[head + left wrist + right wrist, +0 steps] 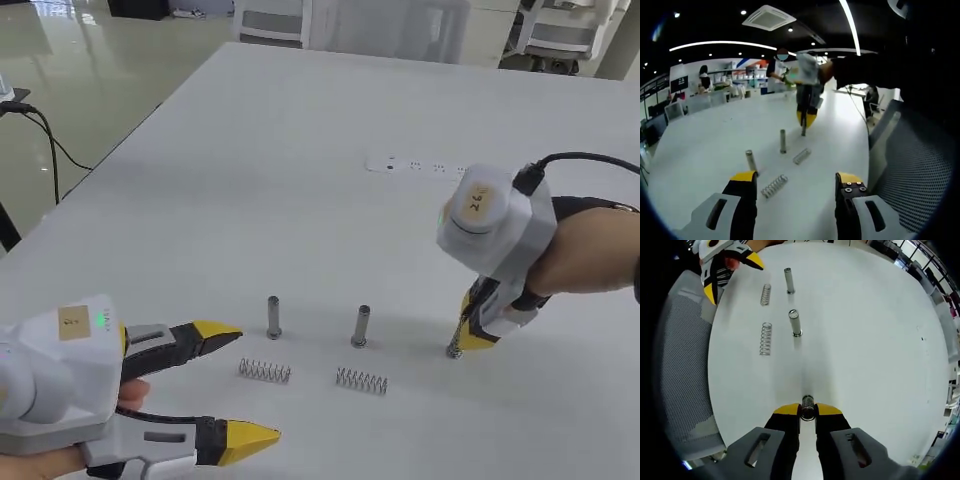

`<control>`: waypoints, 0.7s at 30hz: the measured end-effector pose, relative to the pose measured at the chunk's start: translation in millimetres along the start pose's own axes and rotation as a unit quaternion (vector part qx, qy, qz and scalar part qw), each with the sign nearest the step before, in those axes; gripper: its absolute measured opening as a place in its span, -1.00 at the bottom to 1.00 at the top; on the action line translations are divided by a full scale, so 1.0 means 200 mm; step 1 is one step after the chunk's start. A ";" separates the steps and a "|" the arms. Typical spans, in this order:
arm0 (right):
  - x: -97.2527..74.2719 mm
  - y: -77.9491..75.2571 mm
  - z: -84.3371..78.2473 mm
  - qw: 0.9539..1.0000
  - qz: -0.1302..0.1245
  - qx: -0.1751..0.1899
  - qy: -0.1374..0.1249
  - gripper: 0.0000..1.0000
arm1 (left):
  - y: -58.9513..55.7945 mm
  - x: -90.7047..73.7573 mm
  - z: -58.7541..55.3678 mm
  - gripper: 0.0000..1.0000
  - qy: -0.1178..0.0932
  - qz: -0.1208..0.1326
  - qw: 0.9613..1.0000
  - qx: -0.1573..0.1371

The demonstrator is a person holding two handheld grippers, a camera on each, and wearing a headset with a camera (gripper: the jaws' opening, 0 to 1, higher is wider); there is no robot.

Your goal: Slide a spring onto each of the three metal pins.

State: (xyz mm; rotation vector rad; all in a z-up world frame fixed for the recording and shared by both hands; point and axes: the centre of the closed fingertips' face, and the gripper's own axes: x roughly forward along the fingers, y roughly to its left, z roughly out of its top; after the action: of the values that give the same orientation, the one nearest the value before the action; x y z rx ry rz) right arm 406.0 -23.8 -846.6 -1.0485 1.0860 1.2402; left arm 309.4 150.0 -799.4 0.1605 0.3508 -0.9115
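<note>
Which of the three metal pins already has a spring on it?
The pin at the right gripper: a spring sits around it. The other two pins stand bare, their springs lying on the table.

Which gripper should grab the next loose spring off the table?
Left. The left gripper is open, with a loose spring lying just ahead of its tips. The right gripper is shut on the third spring, so it is busy.

Two bare pins (273,316) stand upright beside two loose springs (264,371); third pin (455,349) carries a spring (808,409).
</note>
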 end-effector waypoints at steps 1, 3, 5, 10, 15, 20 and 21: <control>0.00 0.00 0.00 1.000 0.001 0.000 -0.001 -0.83 | 0.00 0.00 0.00 0.16 0.000 0.000 1.000 0.000; 0.01 0.00 -0.01 1.000 0.002 0.001 0.000 -0.83 | 0.00 0.00 0.00 0.16 0.000 0.000 1.000 0.000; 0.02 0.00 -0.01 1.000 0.004 0.001 0.002 -0.83 | 0.00 0.00 0.00 0.16 0.000 0.000 1.000 0.000; 0.02 0.00 -0.01 1.000 0.003 0.001 -0.002 -0.83 | 0.00 0.01 0.00 0.16 0.000 -0.002 1.000 0.000; 0.03 0.00 0.00 1.000 0.001 -0.002 -0.007 -0.73 | -0.01 0.01 0.01 0.16 0.000 -0.003 1.000 0.002; 0.02 0.01 0.01 1.000 -0.002 -0.007 -0.013 -0.68 | -0.01 0.00 0.01 0.16 0.001 -0.002 1.000 0.002; 0.02 0.01 0.02 1.000 -0.002 -0.008 -0.014 -0.67 | -0.01 0.00 0.01 0.16 0.001 -0.002 1.000 0.002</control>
State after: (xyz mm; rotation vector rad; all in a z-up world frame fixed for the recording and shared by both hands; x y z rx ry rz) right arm 404.6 -19.8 -849.2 -1.0415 1.0535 1.2589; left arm 309.5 148.2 -797.6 0.1648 0.3500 -0.9159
